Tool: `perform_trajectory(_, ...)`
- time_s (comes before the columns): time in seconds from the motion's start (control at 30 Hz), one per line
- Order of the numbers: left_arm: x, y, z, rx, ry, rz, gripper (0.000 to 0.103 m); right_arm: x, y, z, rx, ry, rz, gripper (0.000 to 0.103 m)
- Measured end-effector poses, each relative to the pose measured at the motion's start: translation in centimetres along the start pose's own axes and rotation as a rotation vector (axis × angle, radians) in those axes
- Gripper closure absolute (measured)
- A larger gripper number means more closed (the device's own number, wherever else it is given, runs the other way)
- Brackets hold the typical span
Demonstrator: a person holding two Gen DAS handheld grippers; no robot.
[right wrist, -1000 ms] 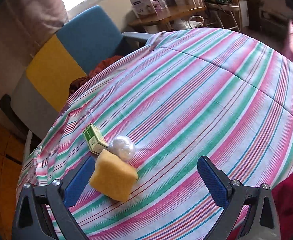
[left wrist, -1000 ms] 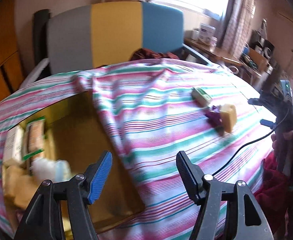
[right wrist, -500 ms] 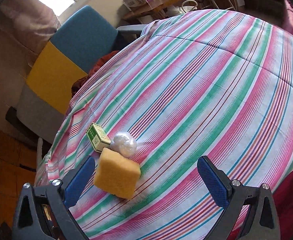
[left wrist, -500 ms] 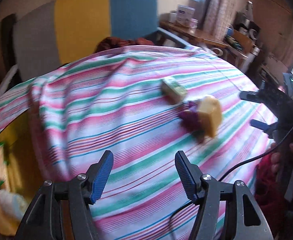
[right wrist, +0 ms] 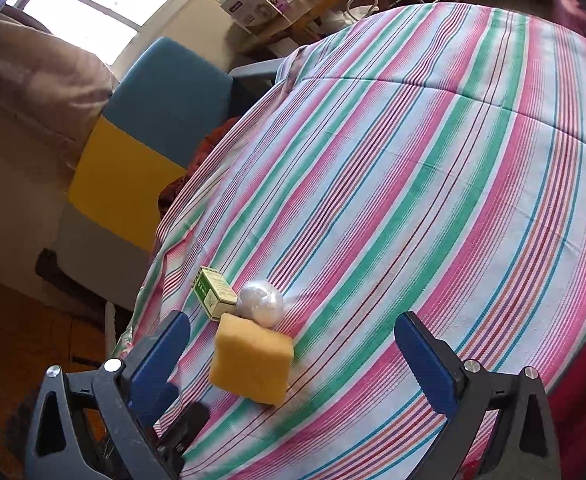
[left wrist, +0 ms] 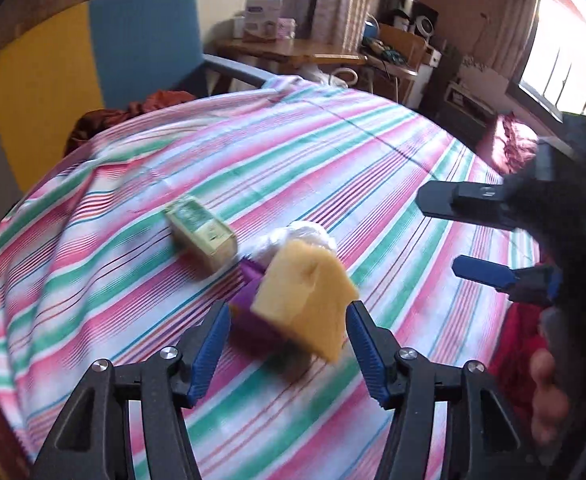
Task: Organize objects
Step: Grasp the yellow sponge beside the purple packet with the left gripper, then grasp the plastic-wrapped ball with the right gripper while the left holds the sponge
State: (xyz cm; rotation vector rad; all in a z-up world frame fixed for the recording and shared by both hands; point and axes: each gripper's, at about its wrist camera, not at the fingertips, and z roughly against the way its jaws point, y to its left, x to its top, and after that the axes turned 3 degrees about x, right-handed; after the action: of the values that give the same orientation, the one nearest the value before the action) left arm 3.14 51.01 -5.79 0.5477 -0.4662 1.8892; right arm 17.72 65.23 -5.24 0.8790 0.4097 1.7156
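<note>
Left tongs point(left wrist: 285, 332) have swung away from the brown box with its packets, now out of view, across the striped cloth to the small cluster of things. Jaws have just been narrowing; about half open now, empty, with the yellow sponge point(left wrist: 305, 296) just ahead of the gap and not touched by either pad, as far as the blur lets me tell.

Cluster: sponge nearest, a purple thing point(left wrist: 249, 312) tucked against its left side, a white crinkled ball point(left wrist: 305, 234) just behind, touching or nearly so, and a small green-and-cream carton point(left wrist: 201, 232) beyond to the left, long axis running away at a slant.

Sponge tilted up on an edge, propped on its neighbours rather than lying flat. Its broad face looks towards the left tongs, so my guess is a short push forward and down would straddle it.

Right tongs point(right wrist: 293, 340) wide open, empty, hovering near the same sponge point(right wrist: 253, 362). Left looks the nearer and better lined up.

Surface: table point(left wrist: 373, 168) under a pink, green and white striped cloth, soft and wrinkled. Behind it a blue-and-yellow chair point(left wrist: 133, 48), a cluttered wooden desk, bright windows.
</note>
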Motion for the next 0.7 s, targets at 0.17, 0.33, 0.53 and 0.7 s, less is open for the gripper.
perform_trajectory(0.17,0.7,-0.9,-3.4,-0.005,0.034,-0.003,0.043,0.2,-0.5,-0.4,0.003,0.012,-0.026,0.0)
perform_trajectory(0.33,-0.4,-0.8,-0.5,-0.023,-0.051,-0.004,0.059,0.2,-0.9,-0.7,0.001,0.02,-0.04,0.0)
perform_trajectory(0.53,-5.1,3.3,4.0,-0.058,-0.063,0.177,0.059,0.2,-0.6,-1.0,-0.011,0.031,-0.016,0.0)
perform_trajectory(0.7,-10.6,6.9,5.5,-0.015,0.017,0.319,0.059,-0.1,0.0,-1.5,-0.036,0.053,0.018,0.0)
